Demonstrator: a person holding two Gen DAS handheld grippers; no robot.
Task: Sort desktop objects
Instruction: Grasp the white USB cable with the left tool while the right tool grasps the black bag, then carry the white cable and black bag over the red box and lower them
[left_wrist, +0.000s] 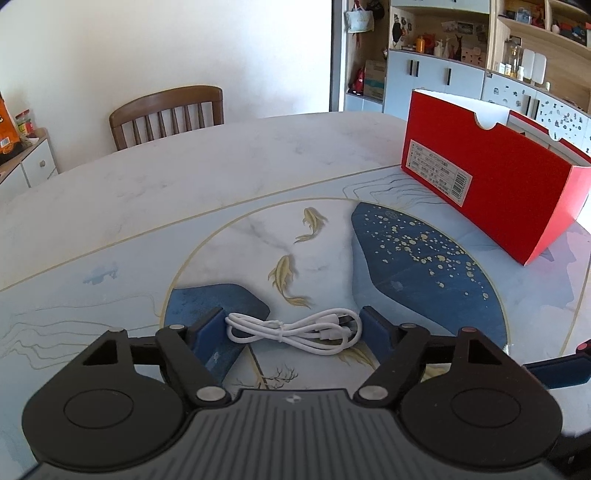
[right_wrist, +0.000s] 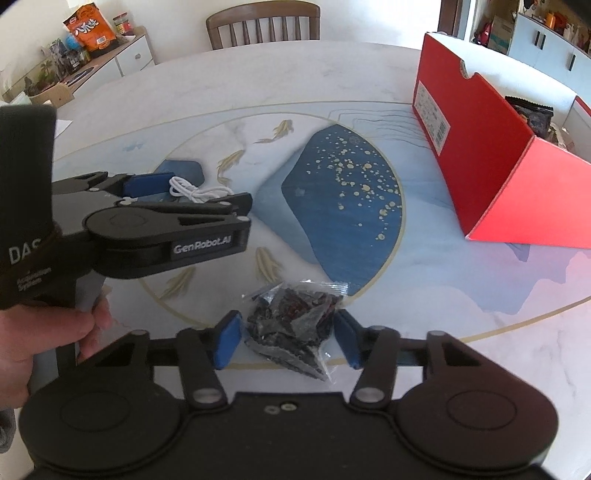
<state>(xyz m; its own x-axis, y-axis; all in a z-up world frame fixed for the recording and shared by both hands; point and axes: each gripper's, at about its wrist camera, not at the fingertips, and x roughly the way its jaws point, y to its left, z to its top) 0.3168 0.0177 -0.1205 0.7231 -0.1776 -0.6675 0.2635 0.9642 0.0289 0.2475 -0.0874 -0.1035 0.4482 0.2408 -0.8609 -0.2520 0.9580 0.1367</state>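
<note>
A coiled white cable (left_wrist: 291, 332) lies on the painted table (left_wrist: 221, 177). My left gripper (left_wrist: 291, 330) straddles it lengthwise, and its blue pads (left_wrist: 212, 332) stand at the coil's two ends without squeezing it. The right wrist view shows the same gripper (right_wrist: 199, 194) from the side, over the cable (right_wrist: 192, 192). A clear packet of dark dried bits (right_wrist: 291, 325) lies near the table's front edge. My right gripper (right_wrist: 288, 339) has its blue pads (right_wrist: 229, 339) against the packet's two sides, and the packet rests on the table.
An open red shoebox (left_wrist: 498, 192) stands at the right of the table, also in the right wrist view (right_wrist: 480, 147), with a dark packet (right_wrist: 532, 114) inside. A wooden chair (left_wrist: 166, 114) stands behind the far edge. A hand (right_wrist: 48, 332) holds the left gripper's handle.
</note>
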